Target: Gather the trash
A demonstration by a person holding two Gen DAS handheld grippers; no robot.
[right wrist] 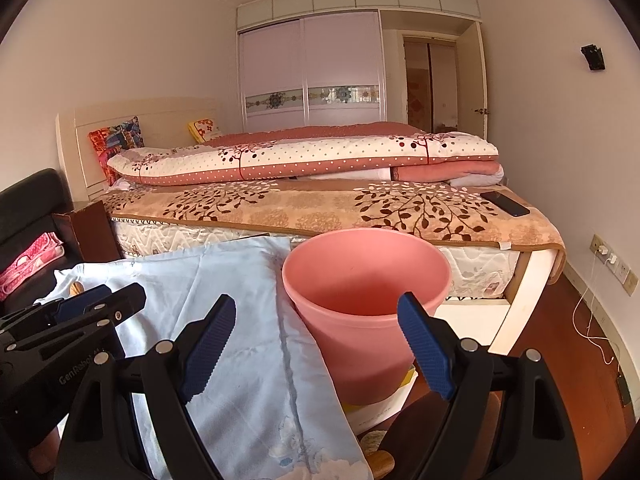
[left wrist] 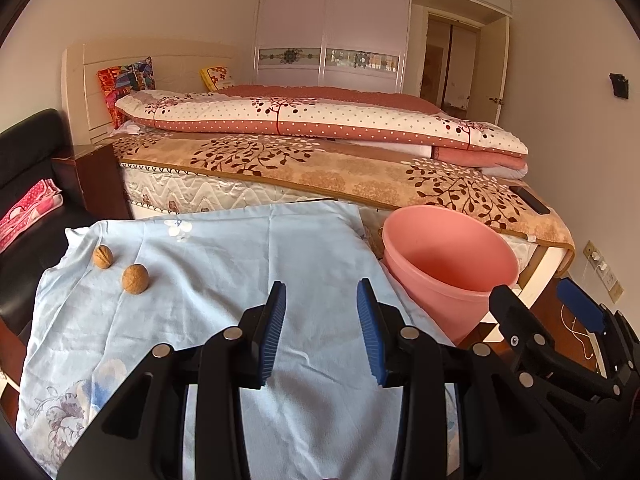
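1. Walnuts are the trash here: two of them lie at the left of the left wrist view, the nearer walnut [left wrist: 135, 278] lower and more central, the farther walnut [left wrist: 103, 256] up and to its left. They sit near each other but apart, on the pale blue cloth [left wrist: 248, 248].
2. Both look like whole, hard-shelled nuts: light, stiff and round, so they will likely roll on the loose cloth if nudged from one side.
3. The best hold, I judge, is across the widest part of the shell, with the ribbed blue pads closing evenly on both sides; the ridged shell should give decent grip, and it will not crush easily.
4. The left gripper [left wrist: 322, 300] stands partly open and empty over bare cloth at lower centre, with both walnuts off to its left.
5. The right gripper [right wrist: 316, 320] is spread wide and holds nothing, aimed at the pink bin [right wrist: 366, 276] in the middle of the right wrist view.
6. The bin stands just beside the cloth's right edge and looks empty, so drop-off is close.
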